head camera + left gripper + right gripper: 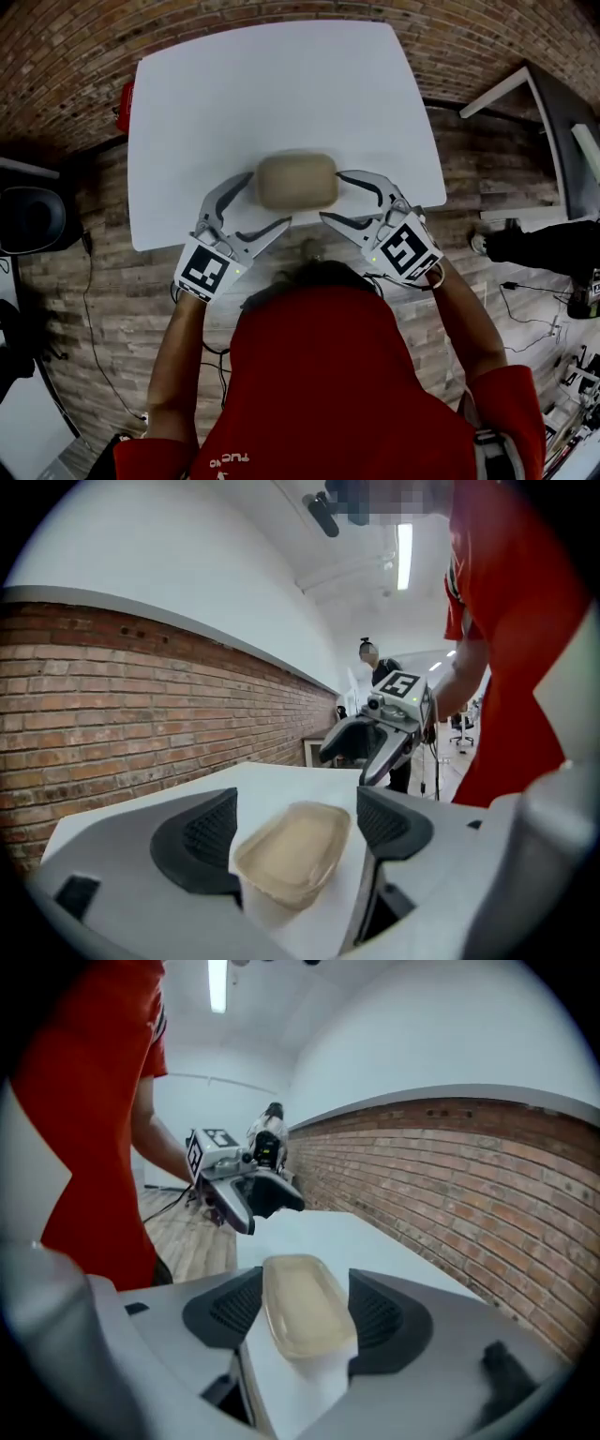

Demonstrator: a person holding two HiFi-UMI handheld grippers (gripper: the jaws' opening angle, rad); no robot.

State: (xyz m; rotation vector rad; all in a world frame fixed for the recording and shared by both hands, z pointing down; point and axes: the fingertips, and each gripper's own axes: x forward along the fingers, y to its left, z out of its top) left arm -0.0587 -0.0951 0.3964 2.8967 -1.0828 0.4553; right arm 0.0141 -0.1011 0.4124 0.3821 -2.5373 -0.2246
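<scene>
At the far left a black round chair stands on the floor, well apart from the white rectangular table. A small red object sits against that table's left edge; I cannot tell what it is.

My left gripper comes in from the near left corner, with its black-and-white marker cube towards me. Its jaws stand wide apart. In the left gripper view the dark ribbed pads sit on either side of the left end of the beige translucent plastic container, and a gap shows at the right pad. At the left pad the container's rim comes very close, and I cannot tell whether they touch.

The container is a shallow rounded rectangle, lying lengthwise between my two grippers. It is over the near half of the table, close to the front edge and roughly at its middle. I cannot tell whether it rests on the tabletop or is just off it.

My right gripper mirrors the left one, its jaws also spread wide around the container's right end. The right gripper view shows the container running down the gap between both pads.

My red shirt fills the bottom of the head view. Further right, beyond the table, stands a white-framed desk, and below it is a person's dark-clad leg and shoe.
</scene>
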